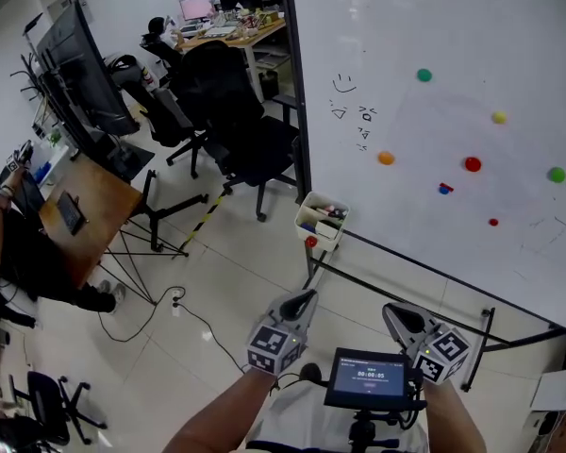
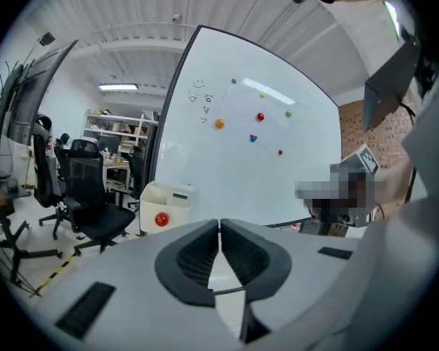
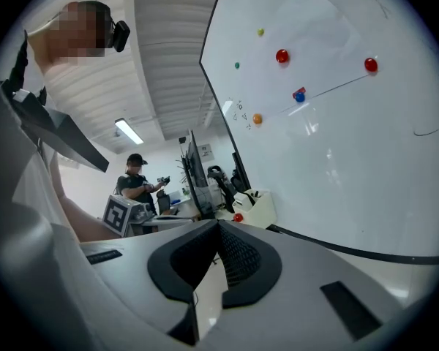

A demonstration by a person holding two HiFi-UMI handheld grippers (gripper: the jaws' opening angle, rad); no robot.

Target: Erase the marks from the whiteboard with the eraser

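- Both grippers sit low in the head view, pointing toward the board. The left gripper [image 1: 300, 302] is at lower centre and the right gripper [image 1: 398, 317] just to its right, with a small screen [image 1: 366, 377] below and between them.
- In its own view the left gripper [image 2: 219, 229] has its jaws closed tip to tip with nothing between them. The right gripper [image 3: 218, 229] is the same: jaws together, nothing held.
- Past the bare floor [image 1: 217, 281], a white bin [image 1: 321, 220] hangs at the lower left corner of the whiteboard's stand, with pens and other small items inside. I cannot pick out the eraser in any view; it may lie in this bin.
- The whiteboard [image 1: 434, 26] fills the upper right of the frame. The marks [image 1: 354, 111], a few small doodles, sit near its left edge, and coloured magnets [image 1: 473, 164] are scattered to their right.
- Black office chairs [image 1: 236, 111] stand farther off at upper left.
- The step in hand looks like the approach: no erasing has begun and no tool is held.
- The next move likely calls for finding the eraser, probably in the bin, opening one gripper's jaws and closing them on it. It would then be lifted to the doodles and pressed flat on the board, clear of the magnets.
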